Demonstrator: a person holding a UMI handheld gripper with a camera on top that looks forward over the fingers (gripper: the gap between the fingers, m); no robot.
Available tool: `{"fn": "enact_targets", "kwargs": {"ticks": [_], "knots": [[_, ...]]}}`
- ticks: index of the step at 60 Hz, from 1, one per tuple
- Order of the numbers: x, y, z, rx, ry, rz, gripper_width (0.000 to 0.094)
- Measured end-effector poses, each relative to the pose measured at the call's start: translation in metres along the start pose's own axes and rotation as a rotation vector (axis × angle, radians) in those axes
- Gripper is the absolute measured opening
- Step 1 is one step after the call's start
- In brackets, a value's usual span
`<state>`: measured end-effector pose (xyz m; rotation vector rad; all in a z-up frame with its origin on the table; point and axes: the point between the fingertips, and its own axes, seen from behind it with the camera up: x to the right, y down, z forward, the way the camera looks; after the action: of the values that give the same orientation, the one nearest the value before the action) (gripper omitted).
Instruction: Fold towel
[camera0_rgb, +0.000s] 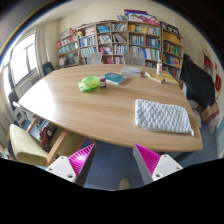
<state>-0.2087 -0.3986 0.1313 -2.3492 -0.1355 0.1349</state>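
The tongs (112, 160) hang level, their pink-padded fingers (80, 158) spread wide apart.

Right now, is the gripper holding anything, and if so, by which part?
Nothing is held. The gripper has its fingers open and empty, short of the oval wooden table; the white folded towel lies on it, untouched, beyond the fingers.

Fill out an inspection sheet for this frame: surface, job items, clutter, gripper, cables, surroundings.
Surface: wooden table, oval, mostly bare.
Job's things: white towel lying flat near the table's near edge, beyond the fingers, untouched.
Clutter: green object, book and small items at the far side.
Grippers: gripper open, off the table, holding nothing; pink pads visible.
Cables: nothing seen.
Surroundings: bookshelves along the back wall, window, yellow-green chair, dark chair.
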Motion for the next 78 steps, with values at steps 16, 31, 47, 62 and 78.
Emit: {"fn": "enact_targets", "kwargs": {"ticks": [16, 31, 47, 62, 78], "knots": [[0.11, -0.067, 0.166, 0.041, 0.184, -0.155, 0.078], [0.151, -0.063, 0.264, -0.014, 0.139, -0.159, 0.0347], [0.158, -0.067, 0.252, -0.032, 0.043, -0.082, 0.0025], [0.237, -0.147, 0.162, 0.113, 0.052, 0.109, 0.0037], [0.398, -0.068, 0.166, -0.048, 0.257, 0.327, 0.0085]]}}
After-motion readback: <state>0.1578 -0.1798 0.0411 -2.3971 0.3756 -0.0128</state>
